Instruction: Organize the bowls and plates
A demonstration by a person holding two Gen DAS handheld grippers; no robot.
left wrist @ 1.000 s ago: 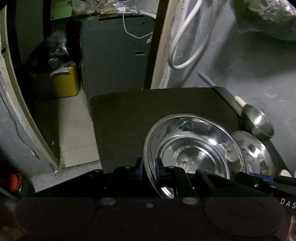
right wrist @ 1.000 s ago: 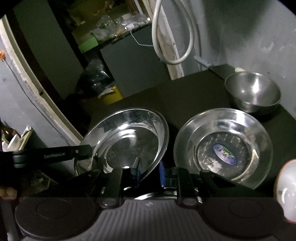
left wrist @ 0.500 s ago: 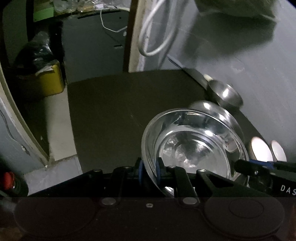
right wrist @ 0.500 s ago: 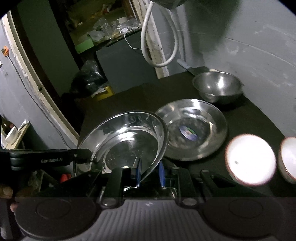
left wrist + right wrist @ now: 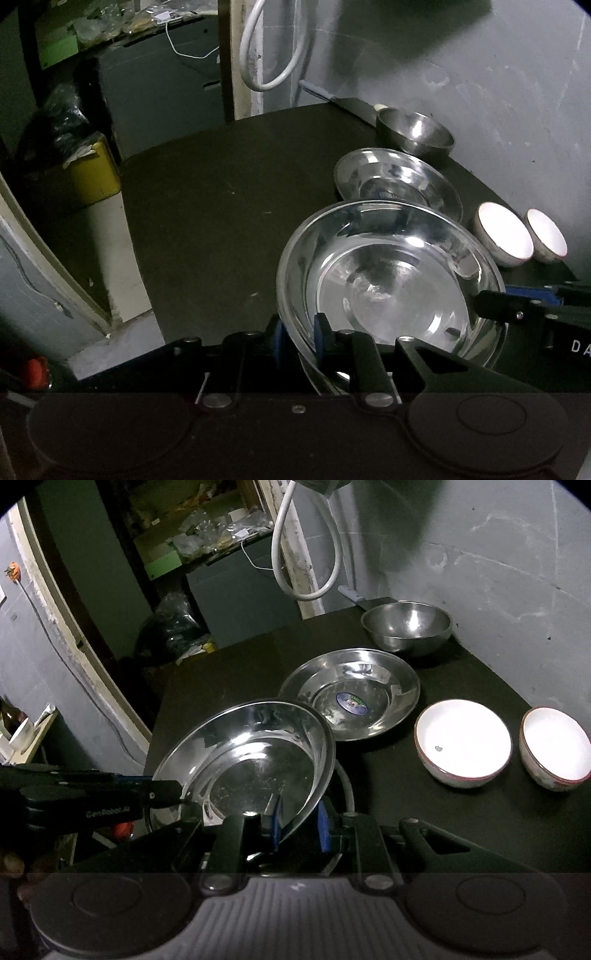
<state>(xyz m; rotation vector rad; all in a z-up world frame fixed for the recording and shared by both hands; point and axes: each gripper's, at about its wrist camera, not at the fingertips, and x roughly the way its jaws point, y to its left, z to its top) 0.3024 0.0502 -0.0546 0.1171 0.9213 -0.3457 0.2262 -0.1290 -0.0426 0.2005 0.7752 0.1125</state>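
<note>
steel plate (image 5: 255, 760) carried tilted above black table (image 5: 207, 206), near second plate (image 5: 354, 694) | left gripper (image 5: 297, 334) loosening, rim between jaws; right gripper (image 5: 297, 825) pinching rim | light, rigid, slick: grasp rim

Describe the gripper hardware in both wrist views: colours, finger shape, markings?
Both match: black angular linkage arms with silver pivot screws and blue pads on the fingers. The left gripper has a smooth dark housing; seen from the right view, its side reads "GenRobot.AI". The right gripper has a ribbed grey housing. No cables or sleeves visible.
</note>
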